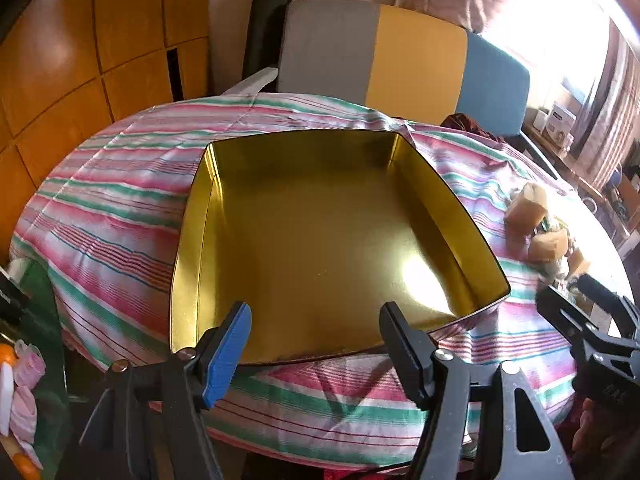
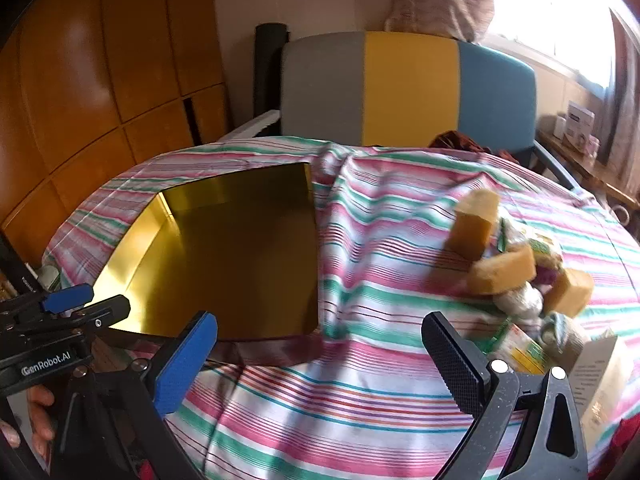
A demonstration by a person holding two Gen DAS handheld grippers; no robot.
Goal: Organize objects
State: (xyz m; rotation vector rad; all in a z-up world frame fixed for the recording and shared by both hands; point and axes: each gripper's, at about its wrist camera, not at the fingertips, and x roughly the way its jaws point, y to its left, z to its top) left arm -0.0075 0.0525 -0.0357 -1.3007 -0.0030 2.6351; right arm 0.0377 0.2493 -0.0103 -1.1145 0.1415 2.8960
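Both grippers are hovering empty with their jaws standing apart: the left gripper (image 1: pixel 316 344) is hanging over the near rim of the gold tin box (image 1: pixel 320 236), and the right gripper (image 2: pixel 320 360) is pointing at bare striped tablecloth (image 2: pixel 360 392) between the tin and the pile of tan blocks (image 2: pixel 500 268). Nothing is lying inside the tin, so by my judgement the sorting is only beginning and the step in hand is fetching a first piece from the pile on the right.

Doing it well probably means swinging the right gripper rightwards toward the upright block (image 2: pixel 474 226), which is standing a little clear at the pile's far-left edge, and closing across its flat sides rather than its corners. The pieces are touching and leaning on each other among crinkly wrapped packets (image 2: pixel 520 304), so a low, slow approach should be keeping neighbours from toppling. The cloth is rumpled near the tin, and dragging anything across it risks snagging. The left gripper seems well placed for steadying the tin if it slides.

Only the right wrist view is showing the pile clearly, along with a paper carton (image 2: pixel 600 376) at the near right; it is blurred there, so finer detail cannot be told. The left wrist view alone is showing the tin's whole floor and all four walls, plus pink items on a glass surface (image 1: pixel 36 320) at the far left.
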